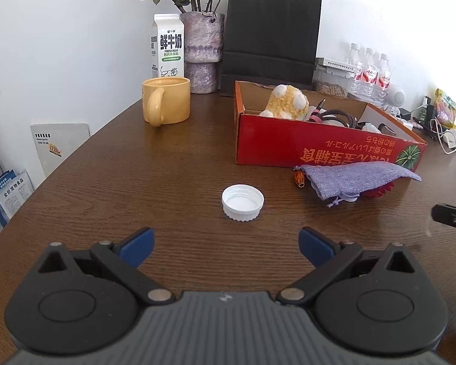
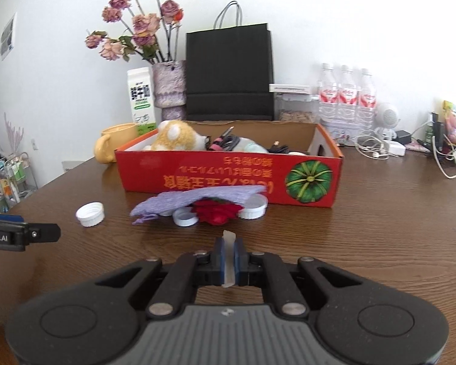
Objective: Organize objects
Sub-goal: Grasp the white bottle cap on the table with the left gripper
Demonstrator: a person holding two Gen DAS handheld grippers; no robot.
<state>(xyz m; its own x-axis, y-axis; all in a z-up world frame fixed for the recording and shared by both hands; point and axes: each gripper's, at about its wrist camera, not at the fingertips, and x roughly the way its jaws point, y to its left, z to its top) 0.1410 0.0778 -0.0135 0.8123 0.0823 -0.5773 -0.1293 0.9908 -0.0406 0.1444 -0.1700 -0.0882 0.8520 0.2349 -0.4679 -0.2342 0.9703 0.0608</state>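
Just ahead of the left tongs (image 1: 226, 245), spread wide and empty, sits a white cap (image 1: 242, 202). Right tongs (image 2: 227, 248) are clamped on a thin clear strip (image 2: 229, 238), short of the pouch (image 2: 194, 200) and red box (image 2: 228, 176).

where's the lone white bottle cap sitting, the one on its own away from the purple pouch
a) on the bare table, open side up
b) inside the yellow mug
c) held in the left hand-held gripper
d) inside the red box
a: the white bottle cap lies alone on the table, hollow side up, ahead of the open left hand-held gripper, clear of the red box and the yellow mug.
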